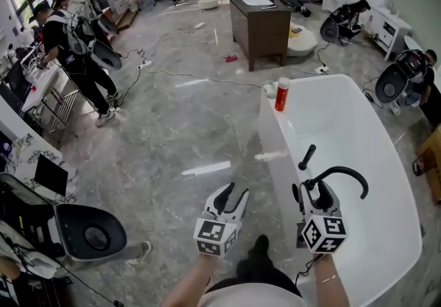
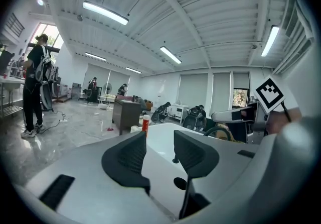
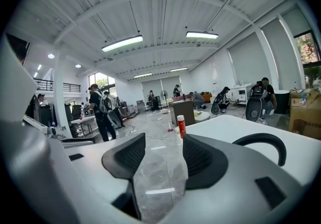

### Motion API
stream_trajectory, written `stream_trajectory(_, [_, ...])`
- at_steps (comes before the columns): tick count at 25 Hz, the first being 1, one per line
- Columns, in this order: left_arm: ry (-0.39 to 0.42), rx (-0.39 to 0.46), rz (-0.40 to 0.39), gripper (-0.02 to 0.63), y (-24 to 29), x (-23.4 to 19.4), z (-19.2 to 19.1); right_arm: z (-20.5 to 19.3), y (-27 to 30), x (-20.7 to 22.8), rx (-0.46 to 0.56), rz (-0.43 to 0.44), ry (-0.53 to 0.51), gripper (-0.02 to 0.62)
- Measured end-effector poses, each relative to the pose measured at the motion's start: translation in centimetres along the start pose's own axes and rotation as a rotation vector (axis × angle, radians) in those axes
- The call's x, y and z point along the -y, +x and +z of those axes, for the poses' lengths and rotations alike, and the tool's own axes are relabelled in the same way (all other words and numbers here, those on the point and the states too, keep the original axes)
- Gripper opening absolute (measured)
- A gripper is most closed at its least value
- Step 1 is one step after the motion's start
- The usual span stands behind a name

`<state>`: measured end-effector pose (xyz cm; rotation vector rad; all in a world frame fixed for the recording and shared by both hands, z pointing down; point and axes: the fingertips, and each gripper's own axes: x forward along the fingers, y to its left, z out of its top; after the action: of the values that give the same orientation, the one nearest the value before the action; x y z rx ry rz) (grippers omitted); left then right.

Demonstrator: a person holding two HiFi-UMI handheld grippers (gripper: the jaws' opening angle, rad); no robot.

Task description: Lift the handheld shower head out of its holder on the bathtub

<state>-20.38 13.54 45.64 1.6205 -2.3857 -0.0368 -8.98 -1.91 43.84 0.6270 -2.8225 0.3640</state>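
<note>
A white bathtub (image 1: 386, 161) fills the right of the head view. On its near-left rim a black handheld shower head (image 1: 307, 156) stands tilted, and a black arched faucet (image 1: 342, 176) curves beside it. My right gripper (image 1: 311, 190) hangs just short of them, at the faucet's base, open and empty. My left gripper (image 1: 236, 194) is open over the floor left of the rim, nothing between its fingers. The left gripper view shows a small black peg (image 2: 175, 158) on the tub ahead. In the right gripper view the faucet (image 3: 261, 140) arches at the right.
A red bottle (image 1: 282, 94) stands on the tub's far-left corner. A brown cabinet (image 1: 259, 23) is beyond it. A person in black with a backpack (image 1: 76, 58) stands at the left, others work at the back. Cables cross the grey floor (image 1: 172, 133). A black-and-white device (image 1: 86, 233) lies near left.
</note>
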Motion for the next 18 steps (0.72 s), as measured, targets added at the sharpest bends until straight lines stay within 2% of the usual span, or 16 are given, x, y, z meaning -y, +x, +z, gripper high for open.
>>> stream_trajectory(7, [0.016, -0.016, -0.018, 0.173, 9.5, -0.6, 2.6, 3.2, 6.7, 5.5, -0.011, -0.021, 0.006, 0.227])
stream_trajectory(13, [0.024, -0.018, -0.030, 0.175, 16.4, 1.3, 3.7, 4.9, 8.8, 10.9, -0.006, -0.041, -0.005, 0.230])
stream_trajectory(18, [0.035, -0.034, -0.081, 0.175, 22.0, 2.8, 3.6, 6.0, 11.2, 15.0, 0.009, -0.070, 0.006, 0.230])
